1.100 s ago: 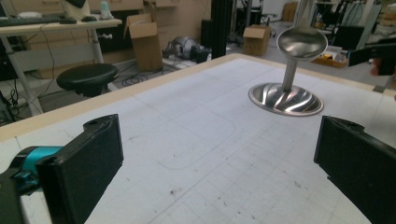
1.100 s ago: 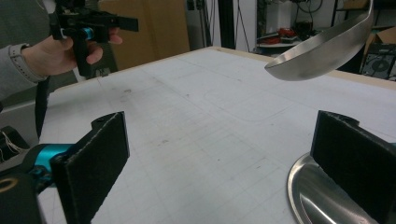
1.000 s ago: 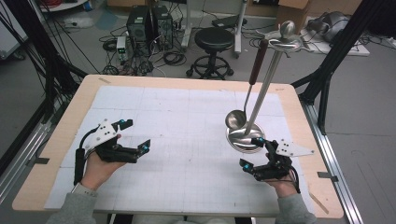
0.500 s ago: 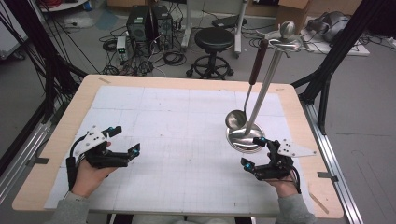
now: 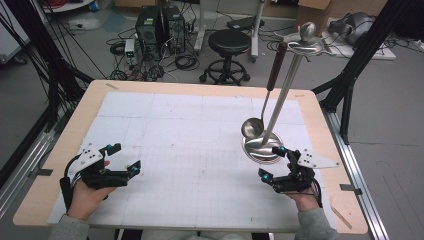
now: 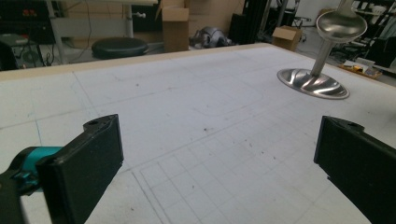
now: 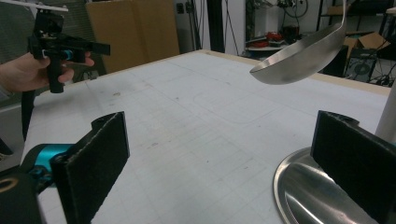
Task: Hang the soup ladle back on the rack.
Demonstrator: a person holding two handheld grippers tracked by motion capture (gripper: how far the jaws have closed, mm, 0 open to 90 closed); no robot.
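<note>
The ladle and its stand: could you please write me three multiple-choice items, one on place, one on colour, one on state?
1. Where does the stand sit on the table?
A. far left
B. near right
C. centre

2. What colour is the ladle handle?
A. dark brown
B. blue
C. white

3. How do the right gripper fingers stand?
A. shut on the ladle
B. shut on nothing
C. open, holding nothing

Answers:
1 B, its base lies just ahead of the right gripper.
2 A, the high view shows it dark.
3 C, the right gripper view shows a wide gap.
</note>
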